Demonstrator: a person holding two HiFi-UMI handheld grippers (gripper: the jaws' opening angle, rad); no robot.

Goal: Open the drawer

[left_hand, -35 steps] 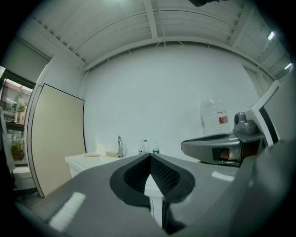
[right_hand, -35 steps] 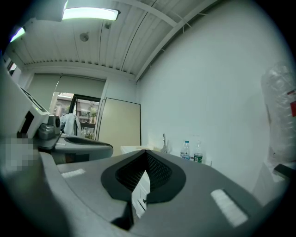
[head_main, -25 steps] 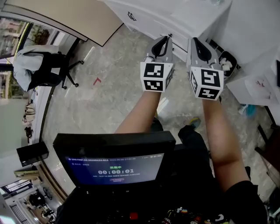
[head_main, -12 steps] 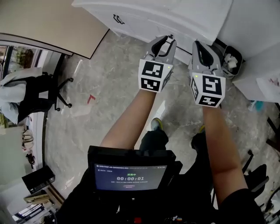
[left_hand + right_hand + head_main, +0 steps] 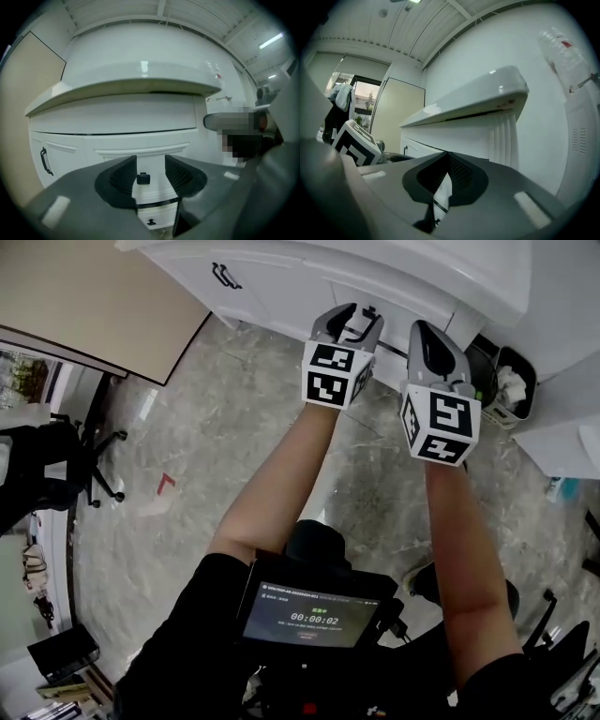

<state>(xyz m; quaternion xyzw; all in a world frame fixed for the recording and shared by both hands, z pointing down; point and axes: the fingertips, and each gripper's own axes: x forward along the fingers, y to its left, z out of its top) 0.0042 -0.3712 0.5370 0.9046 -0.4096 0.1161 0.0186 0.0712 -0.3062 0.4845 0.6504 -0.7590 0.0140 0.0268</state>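
A white cabinet (image 5: 281, 287) stands ahead under a curved white top (image 5: 140, 82). In the left gripper view, a drawer front (image 5: 112, 154) carries a small black knob (image 5: 143, 178), which shows in the gap between the jaws, a little beyond them. A second knob (image 5: 151, 221) sits on the drawer below. My left gripper (image 5: 354, 317) (image 5: 150, 171) is open and holds nothing, close to the cabinet front. My right gripper (image 5: 420, 331) (image 5: 448, 165) hangs just to its right, jaws together and empty, pointing at the cabinet's right end.
A black handle (image 5: 221, 276) (image 5: 44, 161) marks the cabinet door at the left. A dark bin (image 5: 506, 381) with crumpled paper stands right of the cabinet. A beige panel (image 5: 84, 296) and an office chair (image 5: 56, 474) are at the left. A screen (image 5: 314, 615) hangs at my chest.
The cabinet has come closer and now fills the top of the head view. Both grippers have moved forward to its front. The jaws look the same.
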